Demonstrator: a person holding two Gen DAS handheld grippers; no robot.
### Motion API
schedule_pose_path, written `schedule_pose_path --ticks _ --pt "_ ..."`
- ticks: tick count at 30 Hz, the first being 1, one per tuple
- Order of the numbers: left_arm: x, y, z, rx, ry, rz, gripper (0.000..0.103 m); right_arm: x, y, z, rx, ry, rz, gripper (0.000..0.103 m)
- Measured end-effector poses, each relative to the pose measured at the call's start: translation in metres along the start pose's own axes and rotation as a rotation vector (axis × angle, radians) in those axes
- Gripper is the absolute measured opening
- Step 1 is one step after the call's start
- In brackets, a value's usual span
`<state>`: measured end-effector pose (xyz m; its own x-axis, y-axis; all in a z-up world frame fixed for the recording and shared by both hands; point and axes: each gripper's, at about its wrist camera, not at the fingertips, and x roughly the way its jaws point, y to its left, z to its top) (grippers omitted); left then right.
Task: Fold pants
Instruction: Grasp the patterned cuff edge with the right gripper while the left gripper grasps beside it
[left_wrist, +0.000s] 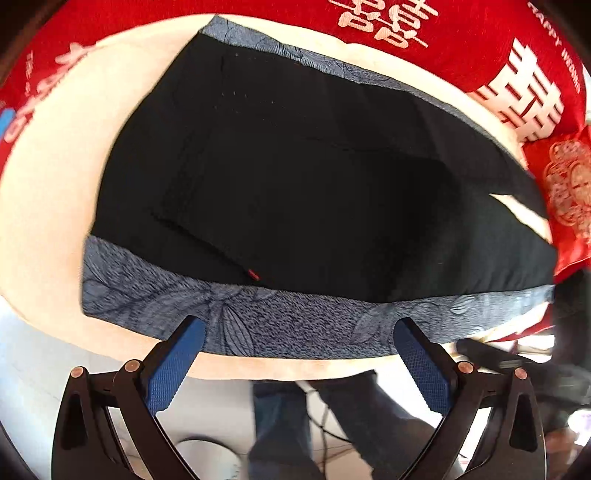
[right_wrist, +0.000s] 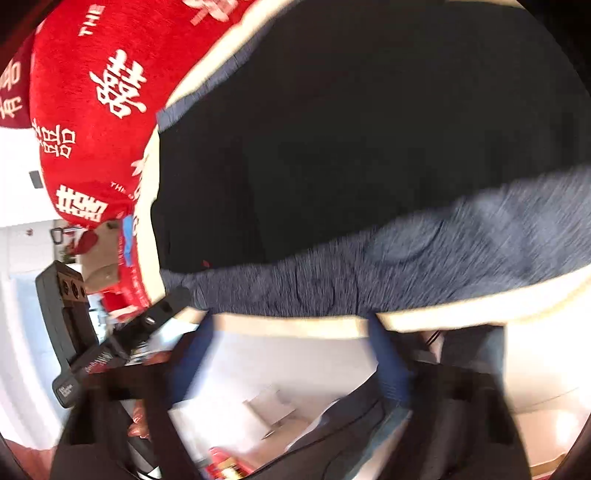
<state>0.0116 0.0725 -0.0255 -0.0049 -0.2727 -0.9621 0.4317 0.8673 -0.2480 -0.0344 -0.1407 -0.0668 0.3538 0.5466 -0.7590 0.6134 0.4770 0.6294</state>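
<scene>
Black pants (left_wrist: 295, 184) lie spread flat on a blue patterned cloth (left_wrist: 258, 325) over a cream surface; a small red tag (left_wrist: 253, 274) shows at their near edge. My left gripper (left_wrist: 299, 328) is open and empty, its blue pads just above the cloth's near edge, short of the pants. In the blurred right wrist view the pants (right_wrist: 351, 147) fill the upper frame on the same cloth (right_wrist: 406, 258). My right gripper (right_wrist: 291, 332) is open and empty at the surface's near edge.
Red bedding with white characters (left_wrist: 406, 29) lies behind the pants and shows at the left in the right wrist view (right_wrist: 103, 92). A red packet (left_wrist: 569, 192) sits at the right. The person's legs (left_wrist: 295, 424) and the floor are below. The left gripper's body (right_wrist: 70, 332) shows at the left.
</scene>
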Motion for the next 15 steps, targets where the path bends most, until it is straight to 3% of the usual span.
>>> schedule_pose_path --ticks 3,7,8,10,11,15 --pt "0.005 0.006 -0.006 -0.031 0.011 -0.051 0.103 0.021 -0.018 -0.006 0.068 0.023 0.065 0.068" --pt "0.009 0.012 -0.012 -0.049 0.024 -0.078 0.103 0.035 -0.039 -0.006 0.171 -0.016 0.182 0.068" --pt "0.011 0.013 -0.014 -0.055 0.028 -0.081 0.103 0.037 -0.042 -0.004 0.205 -0.036 0.217 0.063" --pt "0.017 0.017 -0.017 -0.071 0.032 -0.069 0.103 0.041 -0.049 0.0 0.274 -0.05 0.28 0.031" --pt "0.019 0.02 -0.018 -0.08 0.032 -0.06 0.103 0.042 -0.05 0.003 0.299 -0.052 0.306 0.01" --pt "0.028 0.035 -0.016 -0.177 0.043 -0.099 0.103 0.027 -0.031 0.007 0.25 -0.077 0.336 0.01"
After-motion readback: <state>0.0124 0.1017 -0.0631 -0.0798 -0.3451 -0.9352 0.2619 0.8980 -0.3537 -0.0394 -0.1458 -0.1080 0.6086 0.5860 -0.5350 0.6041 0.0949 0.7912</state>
